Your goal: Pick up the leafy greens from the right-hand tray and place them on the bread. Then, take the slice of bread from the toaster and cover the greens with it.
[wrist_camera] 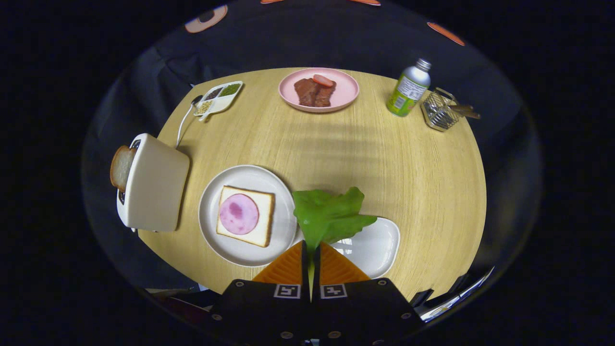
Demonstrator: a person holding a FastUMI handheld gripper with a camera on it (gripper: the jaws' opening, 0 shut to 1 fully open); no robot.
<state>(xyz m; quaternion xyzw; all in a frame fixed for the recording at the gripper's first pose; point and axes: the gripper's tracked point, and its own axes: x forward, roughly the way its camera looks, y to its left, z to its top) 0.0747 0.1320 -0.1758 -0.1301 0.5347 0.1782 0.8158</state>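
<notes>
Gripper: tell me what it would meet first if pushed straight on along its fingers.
The gripper is shut on the leafy greens. Straight ahead lies bare wooden table, then probably the pink plate of meat, though depth is unclear.

Gripper [311,250] fingers [287,266] clamp the leafy greens [329,216] above the white tray [379,245], apparently clear of it; the bread [246,216] lies just left.

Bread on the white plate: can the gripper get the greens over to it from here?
Probably yes. The gripper has its jaws shut on the leafy greens above the right-hand tray, and the bread with its ham slice lies just beside them on the white plate, nothing between.
</notes>
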